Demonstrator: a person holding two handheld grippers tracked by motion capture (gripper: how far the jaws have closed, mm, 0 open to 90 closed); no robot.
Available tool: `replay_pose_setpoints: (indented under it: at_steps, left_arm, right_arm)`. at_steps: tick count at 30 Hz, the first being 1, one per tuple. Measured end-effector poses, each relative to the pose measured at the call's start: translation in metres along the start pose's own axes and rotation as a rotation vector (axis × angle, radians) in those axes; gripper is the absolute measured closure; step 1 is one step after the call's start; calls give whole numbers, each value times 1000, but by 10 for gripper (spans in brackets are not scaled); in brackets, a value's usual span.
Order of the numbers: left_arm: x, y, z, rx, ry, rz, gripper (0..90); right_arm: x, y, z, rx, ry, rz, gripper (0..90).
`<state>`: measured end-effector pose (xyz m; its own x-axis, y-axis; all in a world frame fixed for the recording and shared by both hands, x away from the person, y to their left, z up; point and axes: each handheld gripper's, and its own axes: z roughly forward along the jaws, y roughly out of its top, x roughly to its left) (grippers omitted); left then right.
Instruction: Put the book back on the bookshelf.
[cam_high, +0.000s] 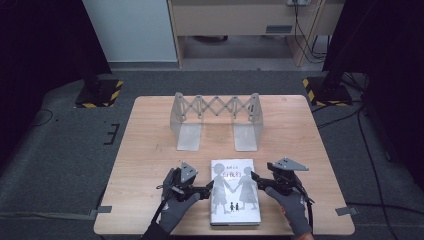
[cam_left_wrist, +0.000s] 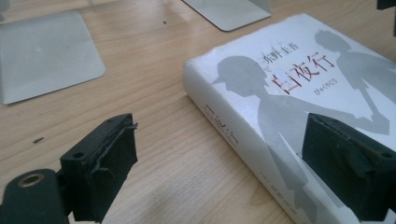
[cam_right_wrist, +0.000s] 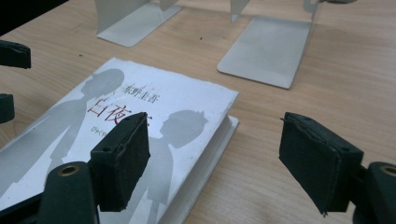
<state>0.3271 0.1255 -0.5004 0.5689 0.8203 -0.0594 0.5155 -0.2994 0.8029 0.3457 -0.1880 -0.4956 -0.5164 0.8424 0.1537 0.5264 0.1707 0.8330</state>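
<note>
A white hardcover book (cam_high: 235, 192) with grey silhouettes and red characters on its cover lies flat near the table's front edge. My left gripper (cam_high: 207, 189) stands open at the book's left side. In the left gripper view one jaw is over bare wood and the other over the cover (cam_left_wrist: 289, 93), so the jaws straddle the spine edge. My right gripper (cam_high: 257, 180) is open at the book's right side. In the right gripper view its left jaw hovers over the cover (cam_right_wrist: 140, 107) and its right jaw over the table. Neither pair of pads presses on the book.
An expandable metal bookend rack (cam_high: 217, 112) with two flat base plates stands at the table's far middle; its plates (cam_left_wrist: 42, 51) (cam_right_wrist: 271, 51) lie beyond the book. Gloved hands hold both grippers at the front edge. Bare wooden table (cam_high: 150, 145) lies to the left and right.
</note>
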Motion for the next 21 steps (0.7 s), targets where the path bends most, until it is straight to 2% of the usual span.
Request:
replay_pose_setpoints:
  at_steps: [5, 8, 11, 16, 21]
  left_arm:
    - [-6, -2, 5, 12, -18, 5, 95]
    - [-7, -3, 7, 18, -23, 9, 94]
    - [-8, -3, 11, 28, -34, 7, 92]
    - [-10, -4, 15, 23, -51, 11, 71]
    - [-13, -6, 18, 0, -71, 39, 34]
  right_arm:
    - [6, -7, 8, 30, 20, -3, 253]
    - [10, -9, 10, 36, 32, -12, 258]
    - [12, -10, 11, 38, 48, -2, 268]
    - [14, -14, 15, 56, 58, -4, 275]
    - [17, -14, 16, 60, 66, -11, 275]
